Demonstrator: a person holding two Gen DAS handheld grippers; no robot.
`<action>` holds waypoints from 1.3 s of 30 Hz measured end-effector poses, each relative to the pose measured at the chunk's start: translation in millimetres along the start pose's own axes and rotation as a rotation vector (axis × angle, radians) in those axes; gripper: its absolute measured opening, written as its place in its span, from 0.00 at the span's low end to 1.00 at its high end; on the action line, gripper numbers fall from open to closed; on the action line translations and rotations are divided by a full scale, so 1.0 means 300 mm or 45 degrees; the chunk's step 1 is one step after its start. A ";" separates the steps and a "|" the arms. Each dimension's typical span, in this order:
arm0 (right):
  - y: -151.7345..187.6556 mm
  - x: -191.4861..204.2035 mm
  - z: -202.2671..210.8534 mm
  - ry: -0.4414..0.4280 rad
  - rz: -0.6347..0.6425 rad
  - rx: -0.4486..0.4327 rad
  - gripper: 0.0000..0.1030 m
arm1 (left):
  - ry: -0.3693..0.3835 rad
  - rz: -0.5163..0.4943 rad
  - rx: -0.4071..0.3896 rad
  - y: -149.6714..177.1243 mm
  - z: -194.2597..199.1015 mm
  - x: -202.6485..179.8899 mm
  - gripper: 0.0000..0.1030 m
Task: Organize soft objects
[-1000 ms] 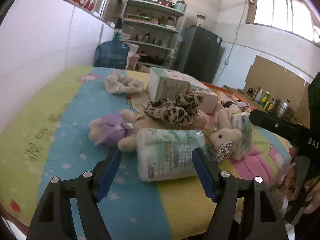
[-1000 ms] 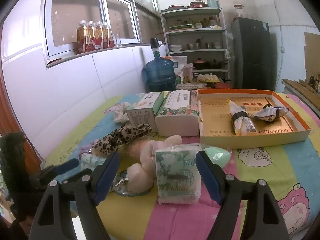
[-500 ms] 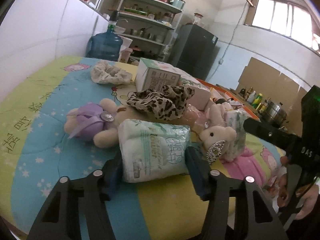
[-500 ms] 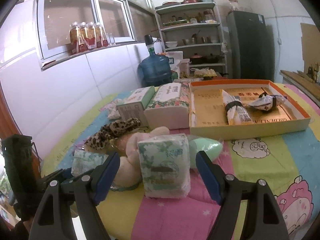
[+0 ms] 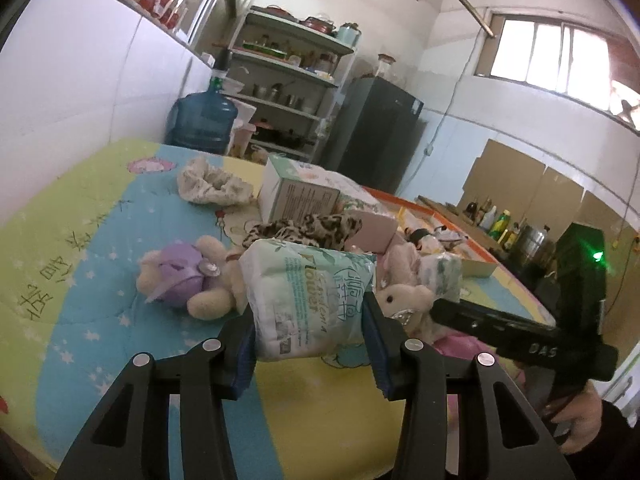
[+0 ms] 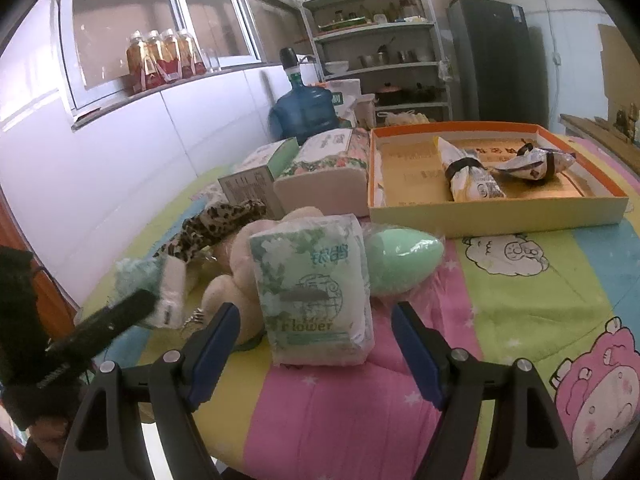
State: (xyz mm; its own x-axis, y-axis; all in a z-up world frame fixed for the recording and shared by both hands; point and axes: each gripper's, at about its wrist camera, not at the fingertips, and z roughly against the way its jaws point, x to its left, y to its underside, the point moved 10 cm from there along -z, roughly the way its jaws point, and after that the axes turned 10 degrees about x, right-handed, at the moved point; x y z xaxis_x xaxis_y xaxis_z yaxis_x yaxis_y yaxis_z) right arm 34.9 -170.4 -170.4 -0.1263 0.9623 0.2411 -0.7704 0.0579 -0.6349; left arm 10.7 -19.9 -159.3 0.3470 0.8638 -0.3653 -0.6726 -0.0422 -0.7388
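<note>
My left gripper is shut on a green-and-white tissue pack and holds it just above the quilt; the pack also shows in the right wrist view. My right gripper is open, its jaws either side of a second tissue pack standing on the quilt. Around lie a plush toy with a purple bow, a white plush, a leopard-print cloth and a green egg-shaped sponge.
An orange-rimmed box holds two wrapped packets. Two tissue boxes stand behind the pile. A crumpled lace cloth lies far left. A water jug, shelves and a fridge stand beyond the bed.
My left gripper closed on the tissue pack and lifted it slightly. My right gripper moved closer to the second pack, still open.
</note>
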 end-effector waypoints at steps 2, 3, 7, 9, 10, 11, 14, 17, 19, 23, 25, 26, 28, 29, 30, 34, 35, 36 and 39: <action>-0.005 0.000 -0.009 0.004 -0.001 0.005 0.75 | 0.000 0.001 -0.004 -0.005 0.004 0.000 0.46; -0.005 -0.002 -0.013 0.006 -0.006 0.010 0.75 | -0.001 0.000 -0.005 -0.005 0.007 0.001 0.46; -0.002 -0.003 -0.027 -0.020 -0.028 0.039 0.61 | -0.014 -0.005 -0.006 -0.007 0.009 0.003 0.46; -0.004 -0.006 -0.024 -0.015 -0.031 0.038 0.56 | -0.020 -0.009 -0.006 -0.008 0.010 0.002 0.46; -0.005 -0.006 -0.022 -0.015 -0.030 0.036 0.53 | -0.020 -0.009 -0.007 -0.009 0.010 0.002 0.46; -0.006 -0.006 -0.019 -0.016 -0.029 0.032 0.52 | -0.021 -0.009 -0.008 -0.009 0.010 0.002 0.46; -0.010 -0.008 -0.003 -0.024 -0.028 0.012 0.50 | -0.025 -0.019 -0.013 -0.013 0.010 -0.002 0.46; -0.017 -0.005 0.017 -0.026 -0.018 -0.014 0.49 | -0.032 -0.030 -0.020 -0.023 0.017 -0.009 0.46; -0.023 -0.005 0.032 -0.028 -0.016 -0.030 0.49 | -0.030 -0.035 -0.027 -0.032 0.022 -0.015 0.46; -0.037 -0.009 0.057 -0.037 -0.023 -0.053 0.49 | -0.028 -0.048 -0.036 -0.047 0.025 -0.029 0.46; -0.044 -0.016 0.071 -0.040 -0.029 -0.066 0.49 | -0.028 -0.054 -0.041 -0.055 0.024 -0.036 0.46; -0.047 -0.020 0.077 -0.041 -0.033 -0.072 0.49 | -0.026 -0.057 -0.041 -0.060 0.022 -0.041 0.46; -0.054 -0.034 0.089 -0.042 -0.043 -0.083 0.49 | -0.024 -0.063 -0.042 -0.066 0.018 -0.053 0.46; -0.058 -0.038 0.092 -0.043 -0.047 -0.087 0.49 | -0.023 -0.067 -0.042 -0.069 0.016 -0.060 0.46; -0.061 -0.045 0.096 -0.043 -0.052 -0.091 0.49 | -0.021 -0.075 -0.043 -0.074 0.012 -0.070 0.46; -0.074 -0.082 0.118 -0.042 -0.073 -0.112 0.49 | -0.015 -0.098 -0.040 -0.090 -0.003 -0.105 0.46; -0.077 -0.093 0.122 -0.041 -0.079 -0.116 0.49 | -0.014 -0.103 -0.040 -0.092 -0.005 -0.115 0.46; -0.080 -0.104 0.126 -0.041 -0.085 -0.119 0.49 | -0.011 -0.111 -0.041 -0.099 -0.010 -0.129 0.46; -0.089 -0.138 0.137 -0.038 -0.099 -0.123 0.49 | 0.000 -0.127 -0.039 -0.112 -0.023 -0.168 0.46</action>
State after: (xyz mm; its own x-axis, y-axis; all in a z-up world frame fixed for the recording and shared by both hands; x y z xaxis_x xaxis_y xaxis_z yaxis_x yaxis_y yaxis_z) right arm 35.0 -222.6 -133.2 -0.0885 0.9456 0.3131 -0.7147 0.1586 -0.6812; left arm 20.4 -65.5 -120.1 0.4110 0.8647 -0.2888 -0.6144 0.0287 -0.7885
